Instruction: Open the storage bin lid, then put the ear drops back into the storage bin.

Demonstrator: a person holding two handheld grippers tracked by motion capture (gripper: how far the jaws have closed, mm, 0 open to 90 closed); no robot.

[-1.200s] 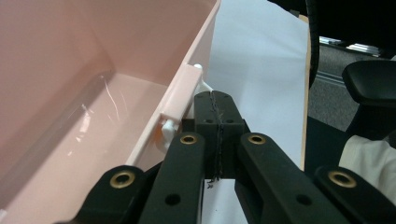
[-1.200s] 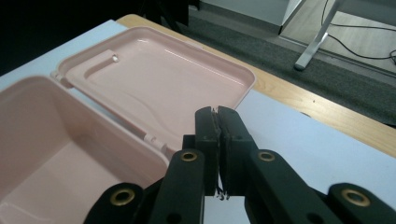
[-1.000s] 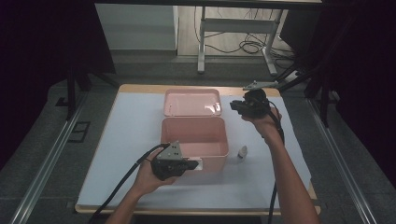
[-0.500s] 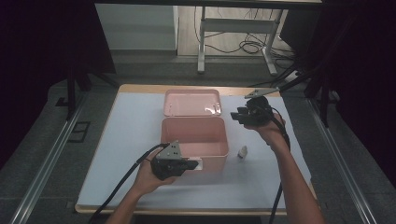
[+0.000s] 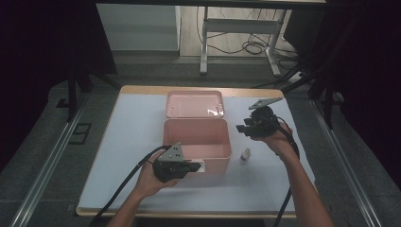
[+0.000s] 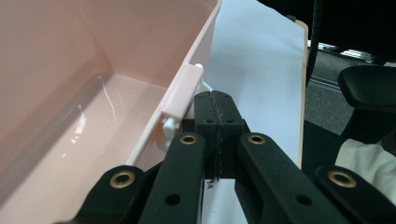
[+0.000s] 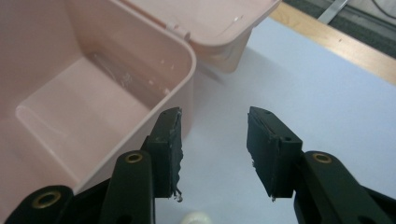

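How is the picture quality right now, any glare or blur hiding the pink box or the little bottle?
High view: dim and soft, dark surroundings; small bottle tiny but discernible beside the pink box. Left gripper view: sharp, mild sheen on the box floor. Right gripper view: clear, open jaws of the right hand-held gripper in focus; a white object is cropped at the bottom edge.

The bench (image 5: 132, 142) is a wooden top, its bare edge showing along the far side, covered almost wholly by a white sheet (image 5: 265, 189). An open pink box (image 5: 196, 142) stands directly on the sheet around the middle, empty inside. Its lid (image 5: 194, 103) is folded back on the far side of the box and lies flat on the sheet with the inside facing up. Just beside the box, off its right near corner, a small white bottle (image 5: 245, 155) stands upright on the sheet, apart from the box wall.
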